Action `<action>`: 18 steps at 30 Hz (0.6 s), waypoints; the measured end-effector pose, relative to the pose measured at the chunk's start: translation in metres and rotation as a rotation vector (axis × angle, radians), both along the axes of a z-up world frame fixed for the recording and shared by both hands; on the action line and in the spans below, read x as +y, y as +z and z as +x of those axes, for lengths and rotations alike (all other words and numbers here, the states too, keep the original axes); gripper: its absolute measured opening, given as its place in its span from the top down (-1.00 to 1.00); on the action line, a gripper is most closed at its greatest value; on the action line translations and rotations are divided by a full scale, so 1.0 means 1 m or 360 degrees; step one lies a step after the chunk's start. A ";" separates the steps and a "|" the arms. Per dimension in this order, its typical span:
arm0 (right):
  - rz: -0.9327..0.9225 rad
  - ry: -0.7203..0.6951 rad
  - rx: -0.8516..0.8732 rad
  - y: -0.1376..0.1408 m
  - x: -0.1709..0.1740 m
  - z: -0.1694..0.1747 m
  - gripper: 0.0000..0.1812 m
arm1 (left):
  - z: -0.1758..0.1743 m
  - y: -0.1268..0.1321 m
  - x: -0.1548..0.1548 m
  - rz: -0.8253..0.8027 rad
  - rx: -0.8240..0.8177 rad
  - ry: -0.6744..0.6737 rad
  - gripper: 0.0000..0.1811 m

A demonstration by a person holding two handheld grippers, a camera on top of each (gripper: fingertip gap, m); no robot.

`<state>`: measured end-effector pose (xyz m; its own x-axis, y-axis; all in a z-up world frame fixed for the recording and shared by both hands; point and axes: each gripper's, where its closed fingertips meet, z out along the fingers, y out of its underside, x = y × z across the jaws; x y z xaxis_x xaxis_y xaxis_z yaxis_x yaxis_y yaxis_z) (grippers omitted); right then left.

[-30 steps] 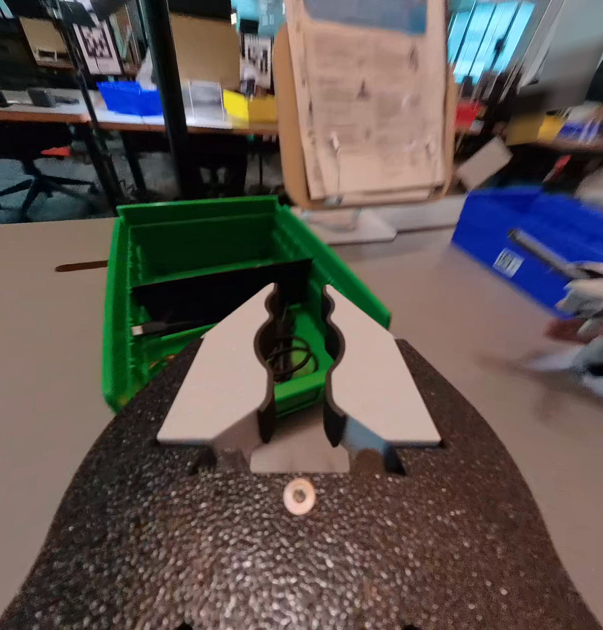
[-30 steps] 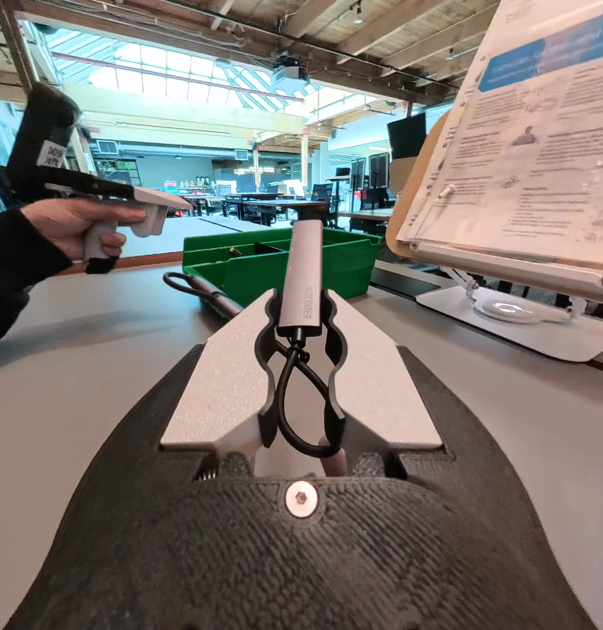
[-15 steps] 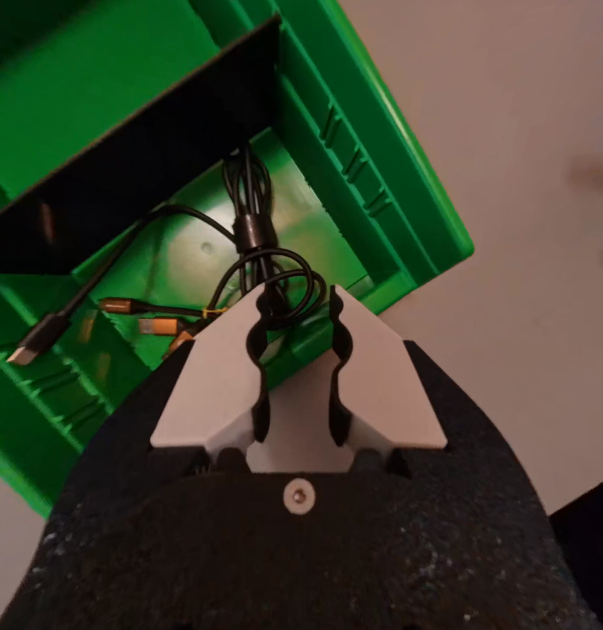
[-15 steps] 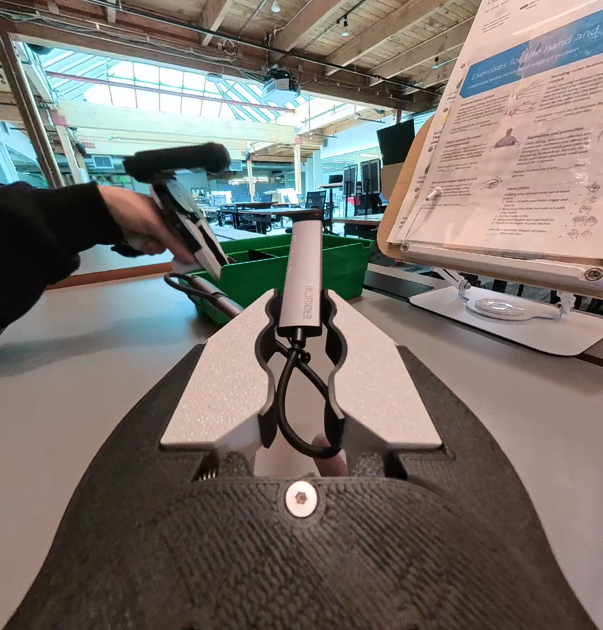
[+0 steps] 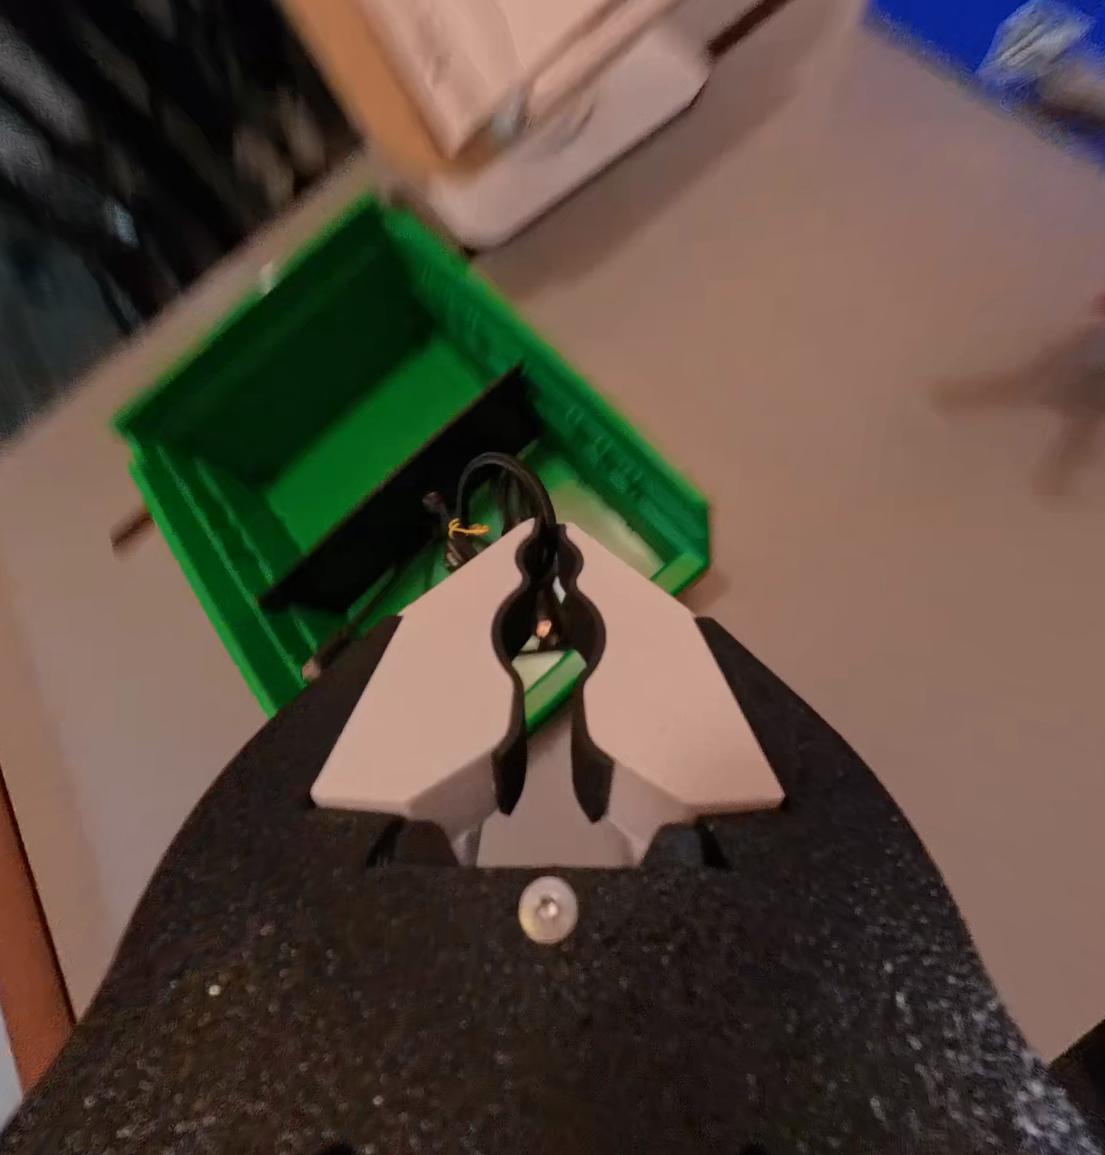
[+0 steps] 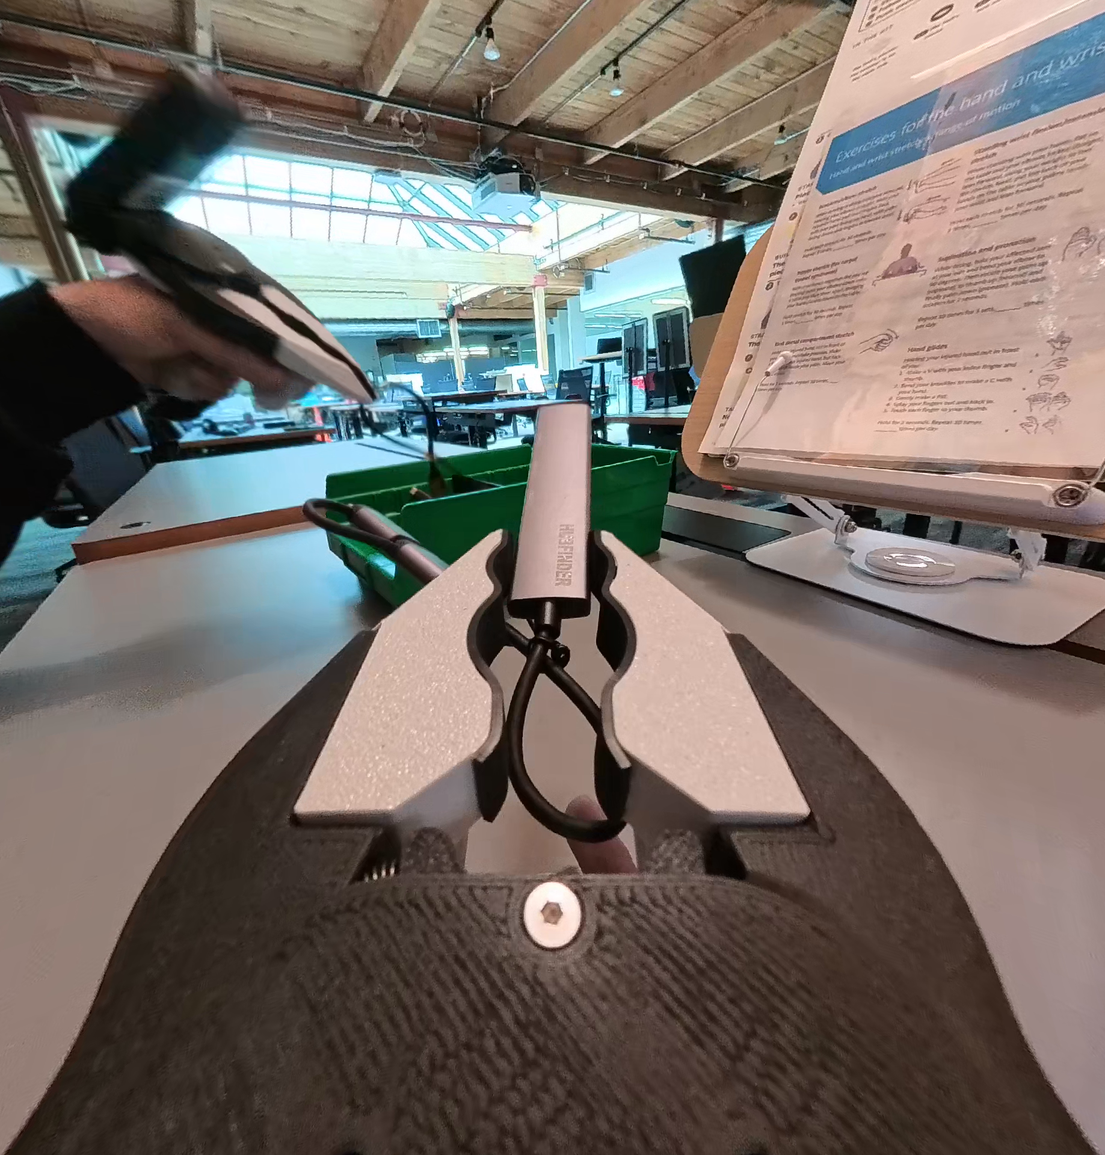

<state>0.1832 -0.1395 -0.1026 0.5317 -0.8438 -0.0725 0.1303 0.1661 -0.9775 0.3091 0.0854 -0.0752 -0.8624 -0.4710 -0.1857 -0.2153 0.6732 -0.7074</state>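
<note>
L gripper (image 5: 545,537): your jaws pinched on black cable (image 5: 506,478), lifted above near compartment of green bin (image 5: 600,431).
R gripper (image 6: 553,544): clamped on grey USB hub (image 6: 553,500), low over table (image 6: 162,625), near side of bin.
Cable: light, floppy; prob best gripped at bundle.
Hub: rigid, smooth, may slip; grip mid-body.

The left wrist view looks steeply down from above, tilted, close over the green bin (image 5: 606,431) on the tabletop (image 5: 849,500). The right wrist view sits low, just above the tabletop (image 6: 162,637), facing level across it toward the room beyond. Both views share the green bin (image 6: 475,519) and the document stand (image 6: 924,587).
</note>
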 end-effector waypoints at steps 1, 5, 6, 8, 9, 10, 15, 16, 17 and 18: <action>0.0018 -0.0006 0.0000 0.000 -0.002 0.000 0.75 | -0.016 0.019 -0.010 -0.0097 -0.0103 -0.0150 0.99; 0.0099 -0.0029 -0.0005 0.003 -0.010 0.001 0.75 | -0.112 0.049 -0.049 -0.0345 -0.0405 -0.0872 0.99; 0.0116 -0.0036 -0.0010 0.004 -0.012 0.000 0.75 | -0.135 0.043 -0.055 -0.0358 -0.0445 -0.1009 0.99; 0.0154 -0.0057 -0.0020 0.005 -0.016 0.000 0.75 | -0.169 0.012 -0.061 -0.0297 -0.0449 -0.1204 0.99; 0.0175 -0.0063 -0.0022 0.006 -0.019 0.000 0.75 | -0.178 -0.010 -0.062 -0.0232 -0.0442 -0.1251 0.99; 0.0194 -0.0064 -0.0022 0.006 -0.021 0.000 0.75 | -0.186 -0.034 -0.061 -0.0163 -0.0423 -0.1313 0.99; 0.0225 -0.0086 -0.0026 0.007 -0.027 0.000 0.75 | -0.202 -0.114 -0.044 -0.0041 -0.0279 -0.1409 0.98; 0.0220 -0.0086 -0.0026 0.007 -0.027 0.000 0.75 | -0.204 -0.121 -0.039 -0.0054 -0.0232 -0.1424 0.98; 0.0211 -0.0081 -0.0025 0.007 -0.026 0.000 0.75 | -0.203 -0.127 -0.035 -0.0057 -0.0206 -0.1416 0.98; 0.0203 -0.0081 -0.0027 0.007 -0.025 0.000 0.75 | -0.200 -0.130 -0.031 -0.0055 -0.0201 -0.1397 0.98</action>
<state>0.1830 -0.1643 -0.0958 0.4904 -0.8542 -0.1724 0.1580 0.2817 -0.9464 0.1088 0.0546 -0.2056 -0.8893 0.3438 -0.3015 0.4495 0.5366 -0.7142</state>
